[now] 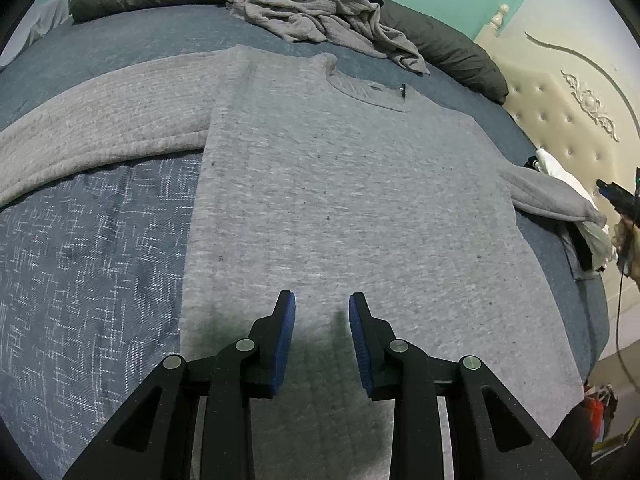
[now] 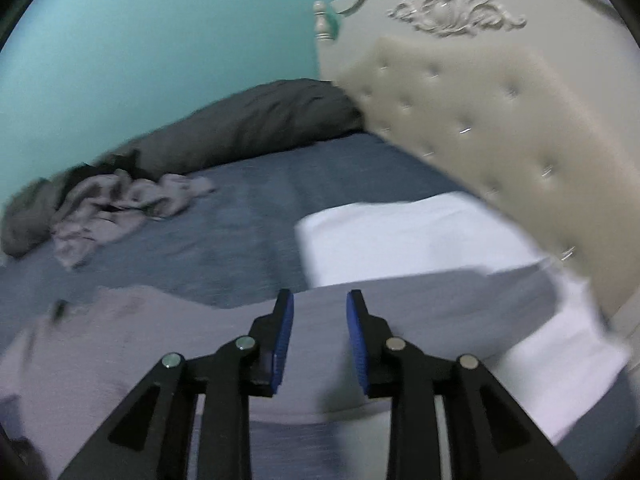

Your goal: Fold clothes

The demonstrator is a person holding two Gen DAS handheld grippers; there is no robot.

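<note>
Sweater [image 1: 344, 184] in grey is spread flat, front up, across the blue bed [image 1: 88, 248], both sleeves stretched out sideways. Left claw [image 1: 322, 312] is held spread and empty over the hem end. Right claw [image 2: 320, 312] is also spread, nothing pinched, above one grey sleeve [image 2: 420, 300] near a white folded piece [image 2: 400, 236]. Crumpled grey clothing [image 1: 320, 20] is piled by dark pillows [image 1: 440, 48].

We are finding no readable text; small dark tag at grey sweater [image 1: 340, 184] neckline is showing nothing legible.
</note>
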